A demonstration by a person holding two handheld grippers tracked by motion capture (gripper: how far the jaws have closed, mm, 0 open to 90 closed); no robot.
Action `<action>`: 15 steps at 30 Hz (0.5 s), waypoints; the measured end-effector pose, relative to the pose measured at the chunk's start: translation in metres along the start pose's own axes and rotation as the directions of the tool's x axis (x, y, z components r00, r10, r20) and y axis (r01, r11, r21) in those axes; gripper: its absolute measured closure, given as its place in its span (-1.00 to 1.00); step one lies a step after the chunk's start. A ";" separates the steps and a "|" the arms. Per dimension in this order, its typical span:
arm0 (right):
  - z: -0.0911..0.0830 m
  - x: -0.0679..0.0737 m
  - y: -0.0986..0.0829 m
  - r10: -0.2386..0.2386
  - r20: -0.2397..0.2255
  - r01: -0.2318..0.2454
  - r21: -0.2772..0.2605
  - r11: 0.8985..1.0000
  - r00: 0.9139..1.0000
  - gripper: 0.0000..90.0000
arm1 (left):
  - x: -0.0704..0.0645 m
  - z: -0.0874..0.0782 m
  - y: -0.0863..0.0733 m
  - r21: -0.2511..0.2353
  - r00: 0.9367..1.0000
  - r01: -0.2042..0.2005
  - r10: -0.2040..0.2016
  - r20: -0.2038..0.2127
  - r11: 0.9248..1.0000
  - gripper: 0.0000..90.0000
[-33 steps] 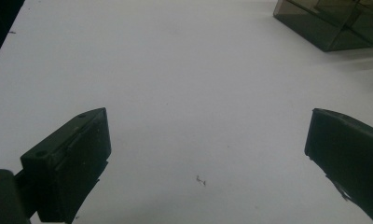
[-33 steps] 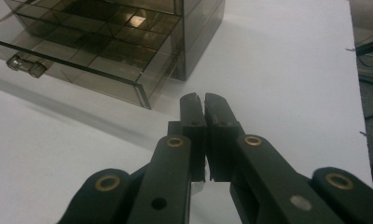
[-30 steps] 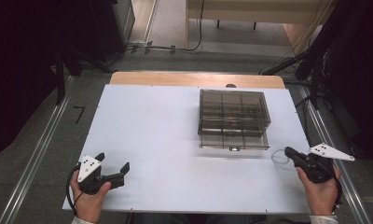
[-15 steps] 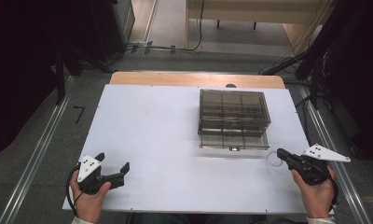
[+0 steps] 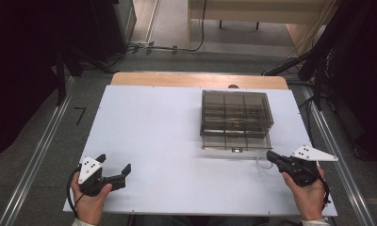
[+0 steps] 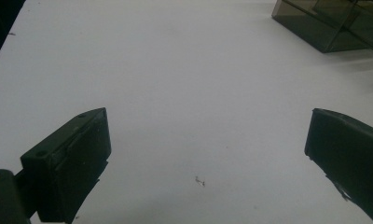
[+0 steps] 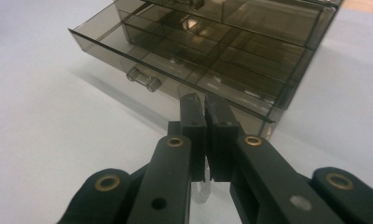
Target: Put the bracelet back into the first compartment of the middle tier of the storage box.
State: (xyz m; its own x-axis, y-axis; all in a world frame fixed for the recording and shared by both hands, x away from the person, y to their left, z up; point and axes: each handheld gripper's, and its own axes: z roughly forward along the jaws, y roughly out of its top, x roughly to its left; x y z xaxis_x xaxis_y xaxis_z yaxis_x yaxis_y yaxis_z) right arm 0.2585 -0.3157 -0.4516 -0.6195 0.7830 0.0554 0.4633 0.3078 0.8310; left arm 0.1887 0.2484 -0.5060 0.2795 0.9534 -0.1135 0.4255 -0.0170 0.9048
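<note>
A smoked transparent drawer box (image 5: 236, 120) stood on the white table (image 5: 168, 127), toward its far right part. The box served as the reference for all positions below. Its interior was partitioned into several compartments, seen through the top in the high view. A small dark item lay in one compartment near the middle of the box; it could not be identified. The other compartments appeared bare, though the tinted walls limited certainty. The bottom drawer (image 7: 175, 56) stood pulled out slightly toward the person, and its clear knob (image 7: 143, 79) projected from the front.

The right gripper (image 5: 271, 157) lay just in front of the box's near right corner, its tips pointing at the box. Its jaws were pressed together, with a narrow slit between them in the right gripper view (image 7: 204, 105). A pale clear ring (image 5: 262, 162) sat on the table at the tips, just in front of the box. Whether the jaws pinched it could not be told. The tips stood near the drawer front and to the right of the knob, not touching either.

The left gripper (image 5: 113, 169) rested well apart from the box, near the table's near left corner. Its jaws were spread wide, with bare table between them.
</note>
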 end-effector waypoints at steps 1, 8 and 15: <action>0.001 0.001 0.001 -0.005 -0.001 0.005 0.002 1.000 1.000 0.90 | 0.000 0.000 0.000 0.000 1.000 0.000 0.000 0.000 1.000 -0.99; 0.008 0.009 0.006 -0.018 -0.021 0.018 0.001 1.000 1.000 0.90 | 0.000 0.000 0.000 0.004 1.000 -0.005 0.005 0.002 1.000 -0.99; 0.015 0.017 0.010 -0.041 -0.041 0.041 0.000 0.999 0.998 0.90 | 0.000 0.000 0.000 0.005 1.000 -0.004 0.004 0.002 1.000 -0.99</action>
State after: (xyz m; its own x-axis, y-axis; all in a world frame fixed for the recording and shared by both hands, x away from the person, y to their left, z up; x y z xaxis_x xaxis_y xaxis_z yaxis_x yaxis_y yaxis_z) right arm 0.2622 -0.2911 -0.4513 -0.6634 0.7469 0.0445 0.4378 0.3393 0.8326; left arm 0.1890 0.2483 -0.5058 0.2833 0.9526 -0.1108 0.4287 -0.0224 0.9032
